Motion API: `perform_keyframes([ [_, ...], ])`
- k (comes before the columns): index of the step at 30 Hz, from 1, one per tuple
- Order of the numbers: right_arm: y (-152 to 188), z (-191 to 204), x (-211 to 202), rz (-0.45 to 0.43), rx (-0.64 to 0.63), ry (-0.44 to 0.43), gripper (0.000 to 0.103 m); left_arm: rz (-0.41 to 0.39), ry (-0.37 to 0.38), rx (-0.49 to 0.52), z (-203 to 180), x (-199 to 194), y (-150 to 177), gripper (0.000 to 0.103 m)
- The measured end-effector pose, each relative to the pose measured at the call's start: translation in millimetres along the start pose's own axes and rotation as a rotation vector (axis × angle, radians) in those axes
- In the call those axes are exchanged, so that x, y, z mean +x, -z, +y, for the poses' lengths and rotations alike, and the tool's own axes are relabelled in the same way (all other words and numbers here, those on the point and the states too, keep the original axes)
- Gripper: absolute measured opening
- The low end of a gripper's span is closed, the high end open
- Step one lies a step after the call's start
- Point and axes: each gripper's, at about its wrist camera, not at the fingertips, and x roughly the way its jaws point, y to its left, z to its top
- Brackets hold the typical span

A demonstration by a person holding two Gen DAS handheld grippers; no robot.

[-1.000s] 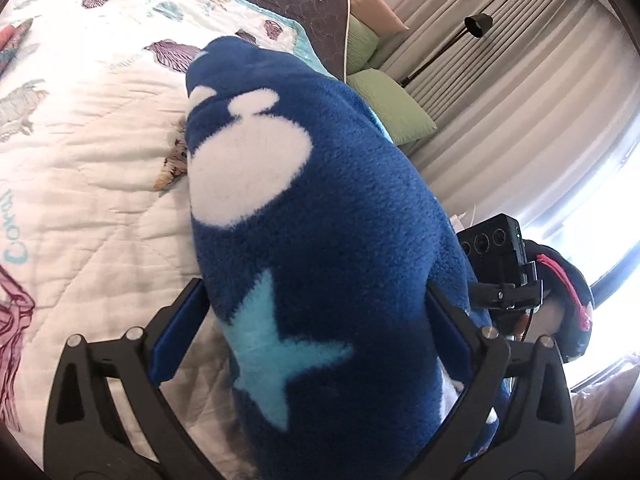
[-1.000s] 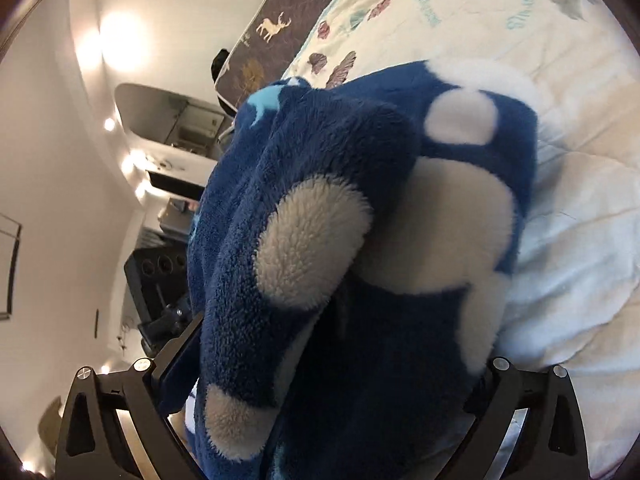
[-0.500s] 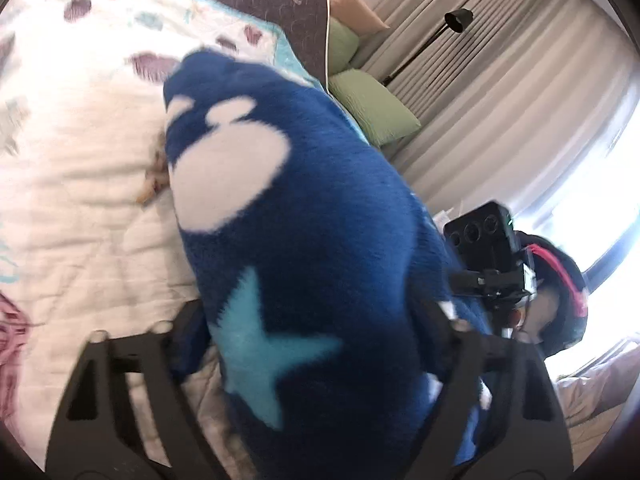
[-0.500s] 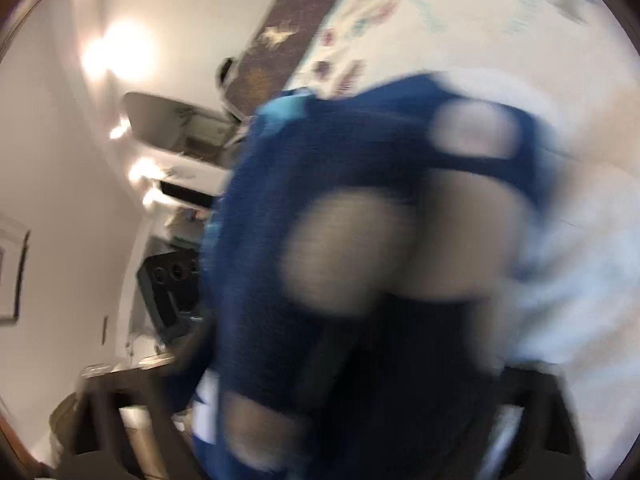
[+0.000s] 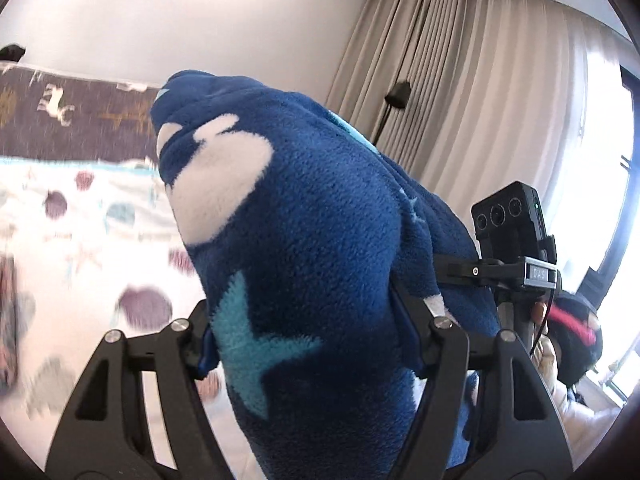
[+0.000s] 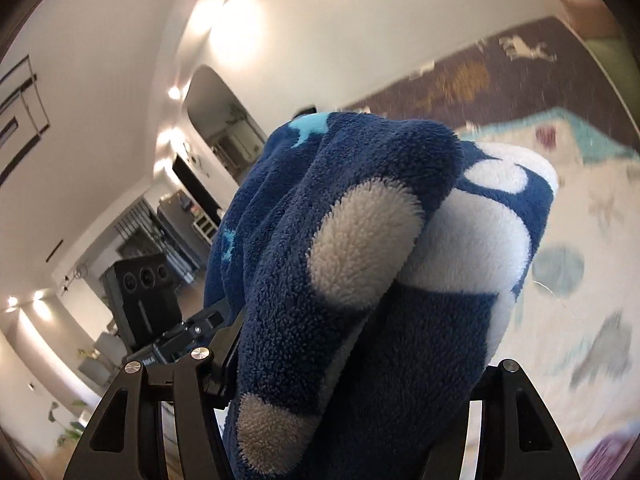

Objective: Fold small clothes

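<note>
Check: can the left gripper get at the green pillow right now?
Probably not. The left gripper has just been closing and is shut on the bulky blue fleece garment, which fills its jaws and blocks the view ahead; no pillow shows in its view.

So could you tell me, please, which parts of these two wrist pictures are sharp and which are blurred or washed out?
Left wrist view: the blue fleece garment is sharp, the seashell quilt is smeared, the window blows out white. Right wrist view: the garment is crisp, the quilt is streaked, the wall lamp flares.
</note>
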Motion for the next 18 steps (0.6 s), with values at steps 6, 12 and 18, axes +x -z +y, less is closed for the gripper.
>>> perform_keyframes([
  [6, -55, -10, -27, -0.085, -0.029, 0.036, 0.063, -0.038, -0.009, 0.065, -9, 52, -69, 0.071],
  [12, -105, -62, -49, -0.164, 0.003, 0.106, 0.063, -0.007, -0.098, 0.161, -9, 137, -125, 0.071],
  [18, -144, -144, -25, -0.183, 0.076, 0.128, 0.063, 0.043, -0.129, 0.15, 37, 235, -146, 0.07],
])
